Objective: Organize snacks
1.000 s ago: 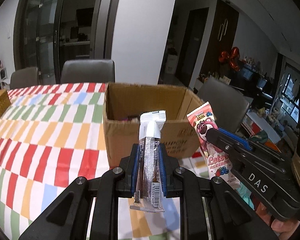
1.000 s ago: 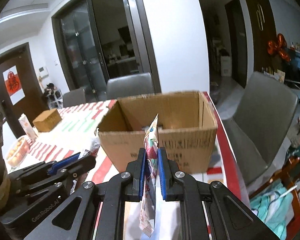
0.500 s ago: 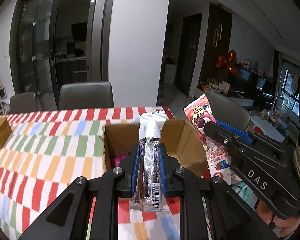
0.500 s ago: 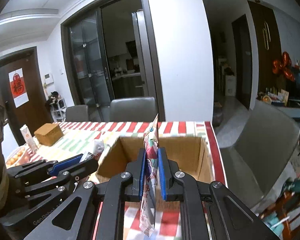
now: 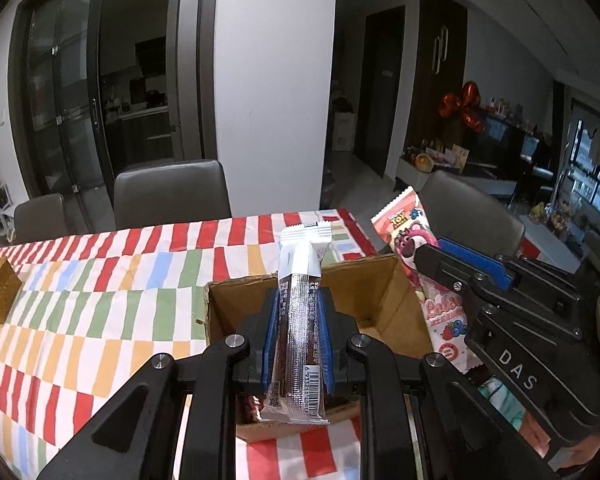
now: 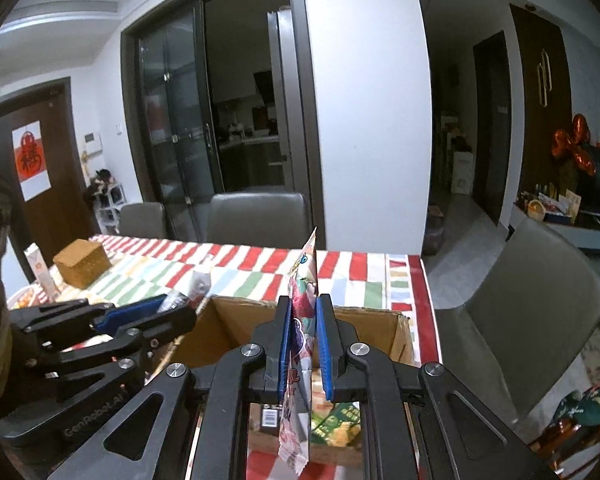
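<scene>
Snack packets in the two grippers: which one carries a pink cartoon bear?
The pink packet in the right gripper. The left gripper holds a bar wrapper, white-topped and dark, with a barcode and no cartoon.

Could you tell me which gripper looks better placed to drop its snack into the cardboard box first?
Probably the right gripper: its pink packet hangs over the cardboard box opening above snacks inside.

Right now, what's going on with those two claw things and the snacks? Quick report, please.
Left gripper shut on silver snack bar, above cardboard box. Right gripper shut on pink snack packet, also over the box. Nothing blocking the opening.
</scene>
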Available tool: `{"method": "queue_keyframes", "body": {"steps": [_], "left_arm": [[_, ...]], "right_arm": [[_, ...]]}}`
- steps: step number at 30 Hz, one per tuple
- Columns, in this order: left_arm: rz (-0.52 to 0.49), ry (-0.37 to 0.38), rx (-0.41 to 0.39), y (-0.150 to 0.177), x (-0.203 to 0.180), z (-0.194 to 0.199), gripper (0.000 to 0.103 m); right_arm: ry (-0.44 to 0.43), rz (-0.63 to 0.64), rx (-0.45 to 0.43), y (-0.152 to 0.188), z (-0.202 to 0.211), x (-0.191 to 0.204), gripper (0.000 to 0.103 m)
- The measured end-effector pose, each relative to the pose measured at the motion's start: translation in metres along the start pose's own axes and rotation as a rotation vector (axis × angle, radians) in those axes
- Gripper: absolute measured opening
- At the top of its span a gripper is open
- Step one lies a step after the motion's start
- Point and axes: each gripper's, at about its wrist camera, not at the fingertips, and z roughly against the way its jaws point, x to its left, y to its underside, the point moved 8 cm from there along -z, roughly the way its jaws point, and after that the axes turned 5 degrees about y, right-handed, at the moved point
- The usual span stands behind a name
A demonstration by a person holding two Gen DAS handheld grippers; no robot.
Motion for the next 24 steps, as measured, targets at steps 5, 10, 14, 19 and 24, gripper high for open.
{"method": "queue_keyframes", "body": {"steps": [5,10,14,19,24], "left_arm": [[0.003,-0.045,0.012,0.006,0.008,-0.009,0.036],[0.016,-0.068,0.002,0.010,0.017,-0.002,0.043],[0.038,-0.084,-0.024,0.014,0.021,0.017,0.052],[0.044,-0.113,-0.067,0.019,0.024,0.047,0.065],[0.031,-0.157,-0.127,0.034,0.019,0.086,0.081]], "right_arm": [[0.030,-0.020,0.042,0.010,-0.019,-0.009,0.015],[0.073,-0.016,0.040,0.013,-0.015,-0.013,0.037],[0.069,-0.011,0.030,0.014,-0.002,-0.011,0.045],[0.075,-0.012,0.006,0.018,0.026,-0.010,0.055],[0.093,-0.005,-0.026,0.027,0.061,-0.008,0.067]]}}
